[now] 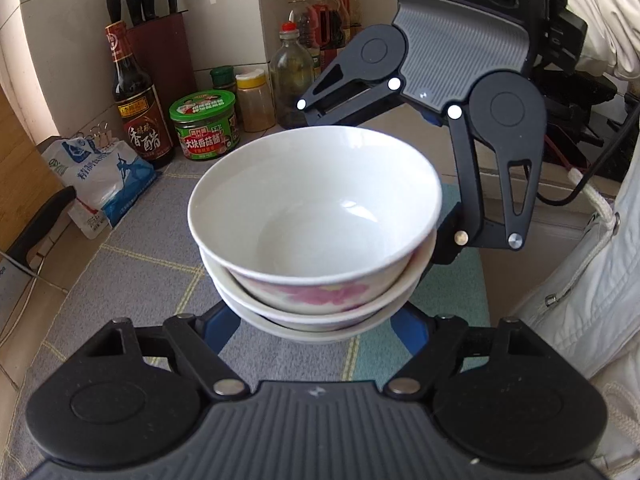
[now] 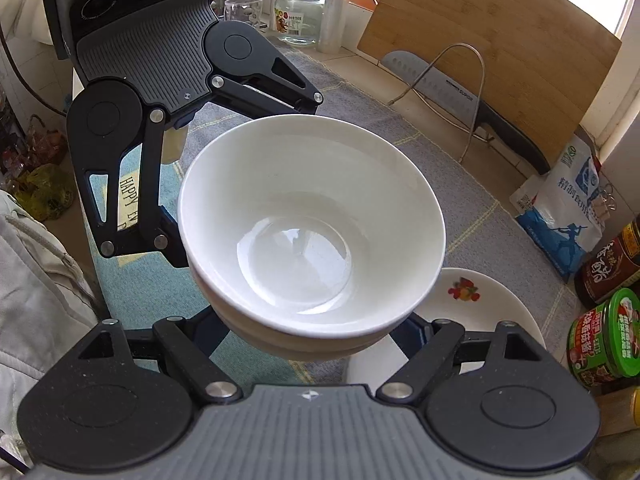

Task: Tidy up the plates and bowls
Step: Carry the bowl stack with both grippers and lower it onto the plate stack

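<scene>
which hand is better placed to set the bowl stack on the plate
Right, probably. Both grippers, left and right, clamp the bowl stack, but the plate lies just beside the right gripper.

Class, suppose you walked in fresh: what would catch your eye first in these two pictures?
A stack of white bowls fills the centre, the left gripper and right gripper closed on it from opposite sides above a checked mat. A fruit-patterned plate lies below; sauce bottles line the wall.
</scene>
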### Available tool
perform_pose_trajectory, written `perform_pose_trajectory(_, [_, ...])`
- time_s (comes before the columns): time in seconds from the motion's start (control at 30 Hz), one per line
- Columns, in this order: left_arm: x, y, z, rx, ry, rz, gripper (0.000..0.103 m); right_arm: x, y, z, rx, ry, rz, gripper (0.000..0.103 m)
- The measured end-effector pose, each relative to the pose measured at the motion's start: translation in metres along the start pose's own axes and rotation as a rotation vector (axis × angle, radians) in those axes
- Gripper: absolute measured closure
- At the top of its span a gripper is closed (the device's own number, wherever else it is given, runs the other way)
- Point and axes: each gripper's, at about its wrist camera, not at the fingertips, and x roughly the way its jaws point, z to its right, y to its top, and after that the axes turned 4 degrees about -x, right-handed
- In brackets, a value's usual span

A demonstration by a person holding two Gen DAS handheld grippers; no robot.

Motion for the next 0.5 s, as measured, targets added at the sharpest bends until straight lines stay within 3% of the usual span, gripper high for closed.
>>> perform_pose_trajectory(0.27, [0.045,0.04,-0.005,0.017,0.001,0.007,0.022,-0.014,-0.036,0.047,0.008,-0.025,-0.008,0.015])
perform_pose_trajectory(0.5, [0.074,0.054,-0.011,0.029,0.004,-0.007,0.022,-0.009,-0.054,0.073,0.03,-0.036,-0.014,0.015])
